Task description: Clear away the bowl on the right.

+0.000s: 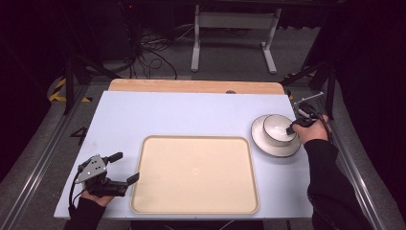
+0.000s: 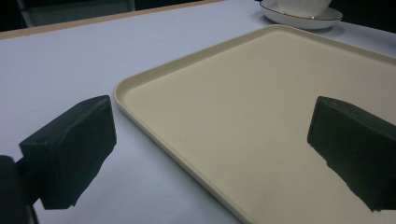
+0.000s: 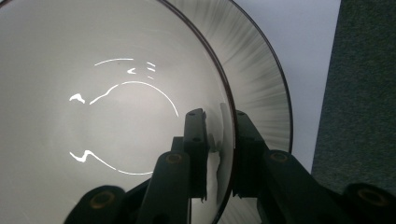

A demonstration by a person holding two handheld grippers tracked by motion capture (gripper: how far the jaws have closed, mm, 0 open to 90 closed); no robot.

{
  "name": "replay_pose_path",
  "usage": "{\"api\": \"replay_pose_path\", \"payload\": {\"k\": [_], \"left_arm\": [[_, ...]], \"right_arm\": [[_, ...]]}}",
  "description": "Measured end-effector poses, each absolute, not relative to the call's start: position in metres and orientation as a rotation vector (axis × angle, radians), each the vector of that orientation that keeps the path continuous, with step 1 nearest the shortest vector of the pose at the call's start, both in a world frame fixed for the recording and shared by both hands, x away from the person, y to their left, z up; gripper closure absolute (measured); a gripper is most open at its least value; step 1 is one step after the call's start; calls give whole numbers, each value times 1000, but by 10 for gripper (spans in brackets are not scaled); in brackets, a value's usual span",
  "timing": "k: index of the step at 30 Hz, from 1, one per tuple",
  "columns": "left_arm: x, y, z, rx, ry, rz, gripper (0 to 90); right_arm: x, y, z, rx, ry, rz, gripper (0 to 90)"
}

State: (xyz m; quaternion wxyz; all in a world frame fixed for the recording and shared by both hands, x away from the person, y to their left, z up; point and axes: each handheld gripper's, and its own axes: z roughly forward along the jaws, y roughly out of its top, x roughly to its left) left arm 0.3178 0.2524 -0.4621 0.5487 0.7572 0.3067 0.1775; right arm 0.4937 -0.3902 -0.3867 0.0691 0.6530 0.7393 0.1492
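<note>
While the right tongs (image 1: 290, 129) pinch the wall of a white bowl (image 1: 277, 129) near the counter's (image 1: 191, 115) right edge, the job in hand looks like the grasp that comes before a lift. Seen from the right gripper view, one jaw sits inside the bowl (image 3: 107, 116) and the other outside, the dark-lined rim clamped between them. The bowl rests on a white plate (image 1: 261, 139) with a thin dark rim, just beside the right edge of a beige tray (image 1: 194, 203) that lies bare at the counter's near middle. The left tongs (image 1: 127, 167) hover low at the near left corner, jaws spread wide and holding nothing; the left gripper view looks across the tray's corner (image 2: 140, 88) toward the plate (image 2: 303, 21) at the far side. Judging by the layout, the next move calls for raising the bowl straight off the plate without dragging it, keeping the pinch firm so the smooth wall does not slip, then carrying it leftward toward the tray.
</note>
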Motion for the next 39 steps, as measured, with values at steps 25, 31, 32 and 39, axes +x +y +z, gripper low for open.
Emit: {"api": "replay_pose_path", "payload": {"k": [25, 31, 32, 39], "left_arm": [[319, 252, -462, 1800, 727, 421, 20], [319, 252, -462, 1802, 728, 421, 20], [319, 252, -462, 1803, 727, 421, 20], [319, 251, -463, 1808, 726, 425, 20]], "right_arm": [[489, -384, -364, 2061, 2127, 484, 845], [484, -381, -346, 2024, 2144, 500, 845], [483, -381, -343, 2013, 2145, 503, 845], [476, -376, -324, 1981, 2151, 517, 845]]}}
